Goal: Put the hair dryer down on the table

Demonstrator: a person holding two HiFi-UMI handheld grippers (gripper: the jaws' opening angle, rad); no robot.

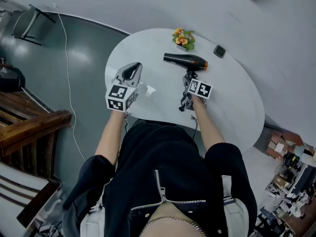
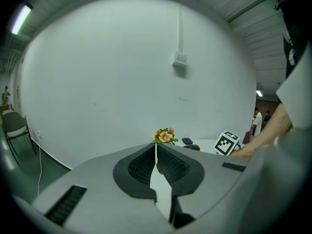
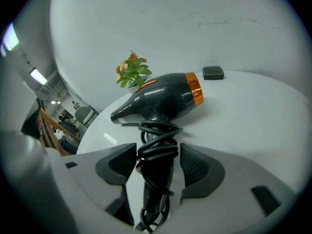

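A black hair dryer [image 1: 185, 59] with an orange ring near its rear lies low over the round white table [image 1: 237, 98], barrel pointing left. Its cord is wound round the handle. My right gripper [image 1: 189, 79] is shut on that handle; in the right gripper view the hair dryer [image 3: 165, 99] fills the gap of the right gripper [image 3: 157, 162], and both pads press the coiled cord. The barrel casts a close shadow on the tabletop. My left gripper [image 1: 132, 70] hovers over the table's left part, shut and empty; in its own view the left gripper [image 2: 156, 155] shows only a thin slit.
A small pot of orange flowers [image 1: 183, 37] stands at the table's far edge, with a small dark flat object [image 1: 219, 51] to its right. Something small and white [image 1: 146, 89] lies beside the left gripper. A chair [image 1: 29, 23] and wooden furniture [image 1: 29, 122] stand on the floor at left.
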